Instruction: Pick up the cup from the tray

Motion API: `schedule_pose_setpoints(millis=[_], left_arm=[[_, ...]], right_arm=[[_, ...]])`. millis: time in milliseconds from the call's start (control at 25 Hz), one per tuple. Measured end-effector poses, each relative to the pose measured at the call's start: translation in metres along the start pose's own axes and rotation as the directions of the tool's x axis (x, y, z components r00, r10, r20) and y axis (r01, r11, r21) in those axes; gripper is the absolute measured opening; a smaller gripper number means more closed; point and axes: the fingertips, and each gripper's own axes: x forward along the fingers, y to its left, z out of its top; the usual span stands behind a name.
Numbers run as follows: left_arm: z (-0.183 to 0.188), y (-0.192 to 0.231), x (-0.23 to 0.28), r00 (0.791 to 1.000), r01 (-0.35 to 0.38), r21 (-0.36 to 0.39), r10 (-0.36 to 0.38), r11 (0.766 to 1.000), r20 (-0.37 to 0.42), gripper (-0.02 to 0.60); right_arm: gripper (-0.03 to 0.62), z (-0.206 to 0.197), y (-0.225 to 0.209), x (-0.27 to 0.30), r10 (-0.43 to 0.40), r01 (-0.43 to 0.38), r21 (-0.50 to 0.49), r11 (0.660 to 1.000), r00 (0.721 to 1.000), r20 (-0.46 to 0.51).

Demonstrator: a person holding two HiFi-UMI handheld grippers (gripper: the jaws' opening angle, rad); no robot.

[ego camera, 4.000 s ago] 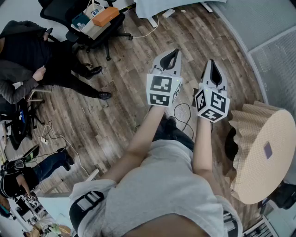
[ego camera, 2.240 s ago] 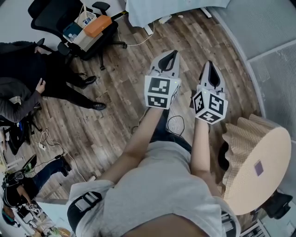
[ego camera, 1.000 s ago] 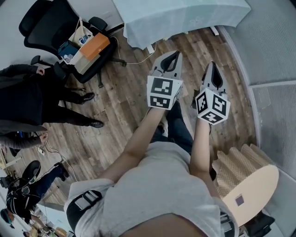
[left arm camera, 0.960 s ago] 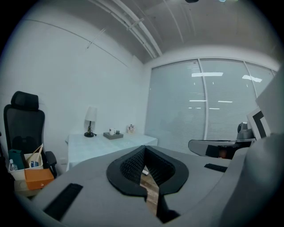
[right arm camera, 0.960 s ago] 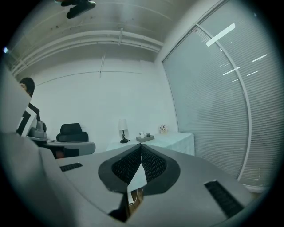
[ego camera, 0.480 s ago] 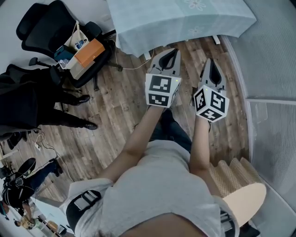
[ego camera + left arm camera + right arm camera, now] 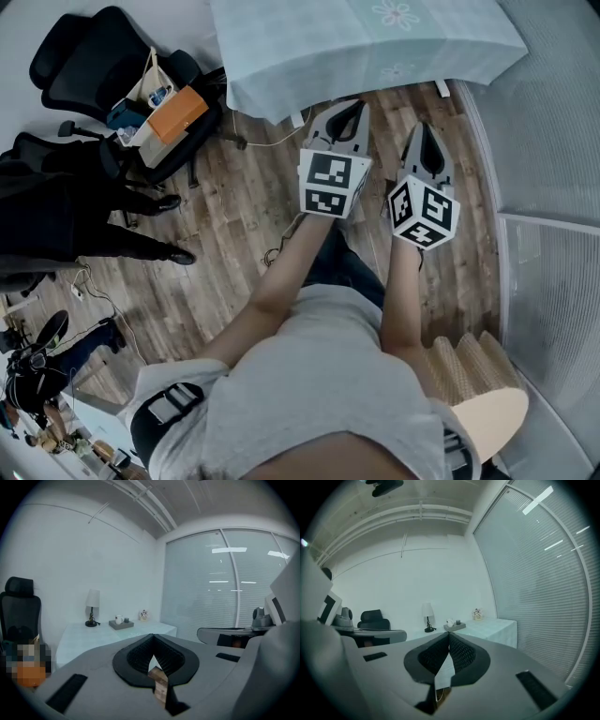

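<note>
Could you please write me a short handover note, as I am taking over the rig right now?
Left gripper: jaws shut, empty, held in the air over the wooden floor.
Right gripper: jaws shut, empty, beside the left one.
Cup: white, on the tray on the cloth-covered table ahead, near a lamp.
Done: nothing; neither gripper is near the tray.
Left: walk up to the table, open one gripper's jaws, close them on the cup, lift it off the tray.
</note>
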Motion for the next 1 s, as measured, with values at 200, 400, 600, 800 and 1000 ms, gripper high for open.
schedule_pose_setpoints(millis=[200,400,600,800,1000], left_arm=[[0.007,0.009,0.03,1.0,0.006,0.001,-0.006,1.0,0.0,0.006],[0.011,0.031,0.072,1.0,0.003,-0.012,-0.003,1.0,0.007,0.006],[0.025,0.054,0.117,1.0,0.01,-0.009,-0.01,1.0,0.0,0.006],[0.042,0.081,0.163,1.0,0.011,-0.013,-0.011,1.0,0.005,0.006],[0.056,0.119,0.211,1.0,0.014,-0.021,-0.014,1.0,0.009,0.006]], right_arm=[[0.008,0.001,-0.009,0.03,-0.004,0.004,0.014,1.0,1.0,-0.005],[0.008,0.005,-0.016,0.075,-0.006,0.006,0.004,1.0,1.0,-0.006],[0.008,0.016,-0.024,0.128,-0.01,0.01,-0.002,1.0,1.0,-0.005],[0.008,0.029,-0.028,0.182,-0.011,0.011,0.001,1.0,1.0,-0.006],[0.008,0.042,-0.024,0.247,-0.013,0.013,-0.015,1.0,1.0,-0.003]])
